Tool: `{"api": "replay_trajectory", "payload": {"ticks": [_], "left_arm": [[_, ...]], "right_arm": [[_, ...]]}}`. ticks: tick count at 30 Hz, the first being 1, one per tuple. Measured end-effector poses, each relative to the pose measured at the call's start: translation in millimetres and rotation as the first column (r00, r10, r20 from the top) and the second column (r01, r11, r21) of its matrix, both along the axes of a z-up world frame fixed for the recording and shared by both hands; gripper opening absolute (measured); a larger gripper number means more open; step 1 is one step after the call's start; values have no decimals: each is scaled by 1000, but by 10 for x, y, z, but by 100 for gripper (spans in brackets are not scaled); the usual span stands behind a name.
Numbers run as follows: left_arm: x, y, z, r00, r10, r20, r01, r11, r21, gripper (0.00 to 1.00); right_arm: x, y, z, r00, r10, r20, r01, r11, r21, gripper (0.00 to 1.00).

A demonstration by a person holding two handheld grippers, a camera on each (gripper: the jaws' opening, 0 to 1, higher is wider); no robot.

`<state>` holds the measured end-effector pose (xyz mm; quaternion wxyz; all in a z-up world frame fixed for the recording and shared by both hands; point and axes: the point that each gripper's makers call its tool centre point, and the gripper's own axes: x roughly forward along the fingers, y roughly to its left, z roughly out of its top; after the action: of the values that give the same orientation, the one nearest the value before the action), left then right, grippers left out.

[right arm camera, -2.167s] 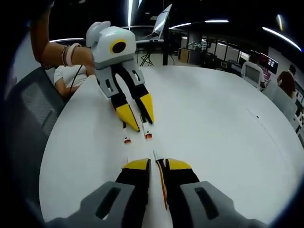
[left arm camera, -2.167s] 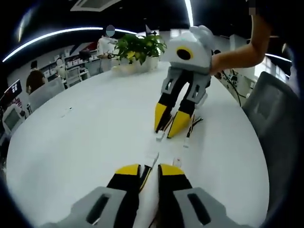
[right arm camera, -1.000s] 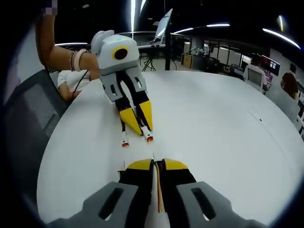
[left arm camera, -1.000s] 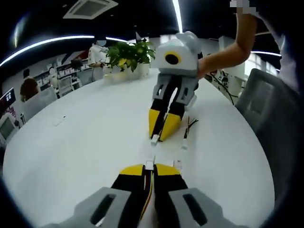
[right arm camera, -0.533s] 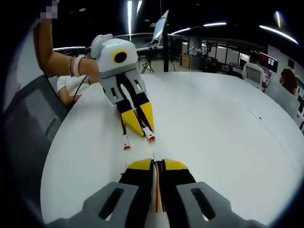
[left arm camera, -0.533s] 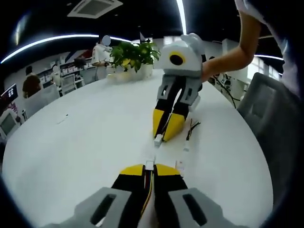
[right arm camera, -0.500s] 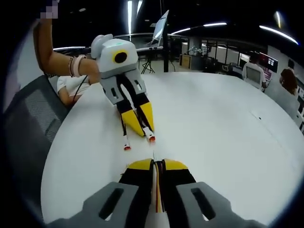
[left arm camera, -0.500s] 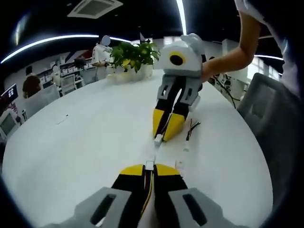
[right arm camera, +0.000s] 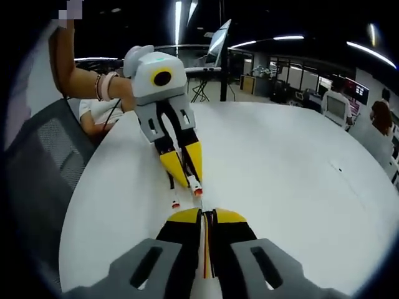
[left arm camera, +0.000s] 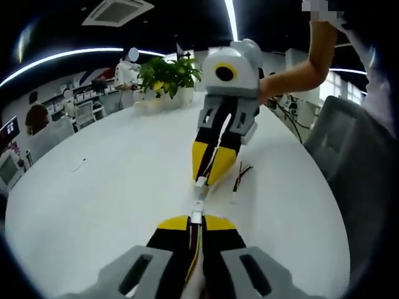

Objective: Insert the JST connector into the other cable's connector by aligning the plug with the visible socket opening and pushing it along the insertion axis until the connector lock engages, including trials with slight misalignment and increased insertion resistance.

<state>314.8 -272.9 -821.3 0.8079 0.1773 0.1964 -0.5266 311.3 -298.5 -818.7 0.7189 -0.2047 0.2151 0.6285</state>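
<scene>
In the left gripper view my left gripper [left arm camera: 196,219] is shut on a thin cable whose white connector [left arm camera: 196,215] sticks out past the yellow tips. My right gripper [left arm camera: 206,177] comes down from above, shut on the other cable, with its white connector [left arm camera: 199,183] pointing at mine. The two connector ends are almost in line and a short gap apart; whether they touch is unclear. In the right gripper view my right gripper [right arm camera: 204,213] is shut on its cable, and the left gripper [right arm camera: 190,181] holds a red-tipped connector [right arm camera: 196,189] just ahead.
Everything sits over a round white table [left arm camera: 106,187]. A loose cable end [left arm camera: 235,198] lies right of the connectors, seen also as a loose cable end [right arm camera: 175,203]. A potted plant [left arm camera: 165,75] stands at the far edge. A grey chair [left arm camera: 349,156] is at the right.
Both jaw pairs have closed tighter on their cables since the earliest frames. The two grippers have drawn nearer, so the gap between the connectors has shrunk.
</scene>
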Motion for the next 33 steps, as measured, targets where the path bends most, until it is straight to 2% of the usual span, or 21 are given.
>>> {"api": "replay_trajectory", "payload": {"ticks": [15,22,33], "left_arm": [[-30,-37,64,999,-32,10,32,999,10,0],[-37,-27,47,999,-35,5,35,999,21,0],[-50,-49,-32,999,-47,-14,48,998,43,0]], "right_arm": [[-59,54,20,999,39,-6,-39,999,-7,4],[-69,76,-31,999,46,-21,-47,999,-11,4],[-90,87,-67,997,76,-4,-76,997,-26,4]]}}
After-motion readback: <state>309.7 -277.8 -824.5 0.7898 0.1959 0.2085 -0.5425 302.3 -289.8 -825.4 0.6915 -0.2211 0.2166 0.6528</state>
